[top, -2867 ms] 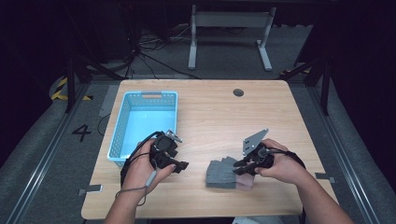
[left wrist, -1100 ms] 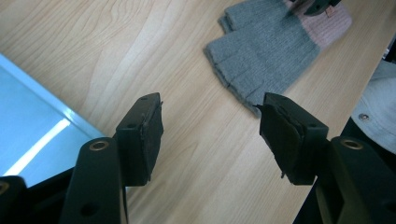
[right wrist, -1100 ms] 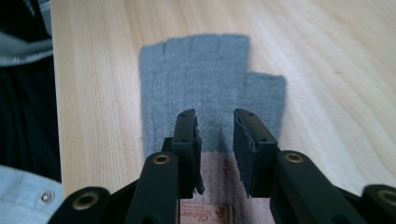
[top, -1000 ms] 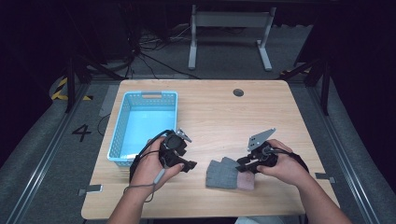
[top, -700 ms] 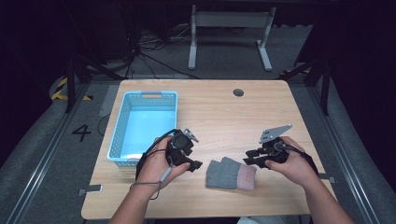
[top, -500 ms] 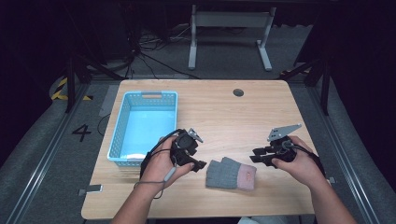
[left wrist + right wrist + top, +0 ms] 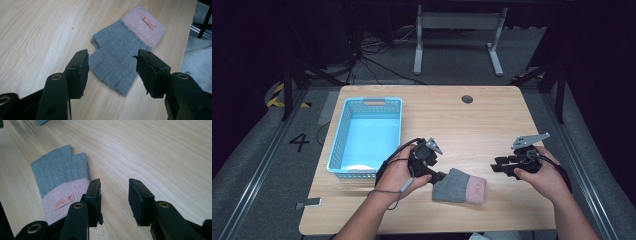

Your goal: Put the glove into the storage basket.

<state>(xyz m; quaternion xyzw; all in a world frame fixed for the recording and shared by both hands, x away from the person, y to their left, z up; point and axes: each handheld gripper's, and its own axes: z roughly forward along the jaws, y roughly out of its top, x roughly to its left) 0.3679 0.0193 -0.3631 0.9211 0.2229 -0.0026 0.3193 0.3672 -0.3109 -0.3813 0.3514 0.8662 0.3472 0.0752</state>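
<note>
A grey fingerless knit glove with a pink cuff (image 7: 460, 186) lies flat near the table's front edge. In the left gripper view the glove (image 7: 120, 52) sits just beyond my open left gripper (image 7: 111, 66), its grey finger end between the jaws' line of sight. My left gripper (image 7: 439, 176) touches or nearly touches the glove's grey end in the high view. My right gripper (image 7: 498, 167) is open and apart from the glove, to its right. In the right gripper view the glove (image 7: 61, 182) lies left of the open right gripper (image 7: 114, 195), pink cuff nearest.
A light blue plastic basket (image 7: 368, 134) stands at the table's left, behind the left hand. A round cable hole (image 7: 467, 99) is in the wooden table (image 7: 472, 125) at the back. The table's front edge is close below the glove.
My right gripper has let go of the glove and pulled away to the right. My left gripper has moved right, up to the glove's grey end. The glove now lies flat.
</note>
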